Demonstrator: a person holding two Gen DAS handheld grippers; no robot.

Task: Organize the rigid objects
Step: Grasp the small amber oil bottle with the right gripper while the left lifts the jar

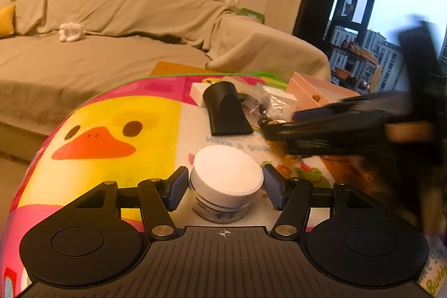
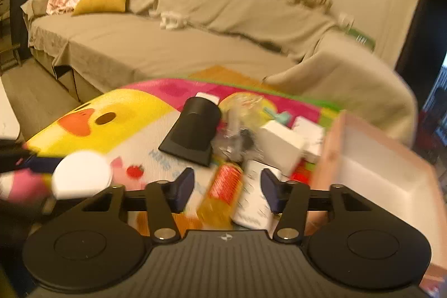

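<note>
A small white-lidded jar (image 1: 227,180) stands on the duck-print table cover (image 1: 111,130), between the fingers of my left gripper (image 1: 225,186), which is open with small gaps on both sides. The jar also shows in the right wrist view (image 2: 82,175), at the left. My right gripper (image 2: 227,190) is open above a yellow bottle with a red label (image 2: 225,189) and a white bottle (image 2: 252,197) lying side by side; the view is blurred. A pink box (image 2: 385,166) with a white inside stands open at the right. A black nozzle (image 1: 226,109) lies mid-table.
White boxes (image 2: 282,147) and a crinkled clear bag (image 1: 268,101) lie behind the bottles. A sofa under a beige cover (image 1: 111,27) runs behind the table, with cushions and plush toys on its back. The right gripper's blurred body (image 1: 363,124) crosses the left view.
</note>
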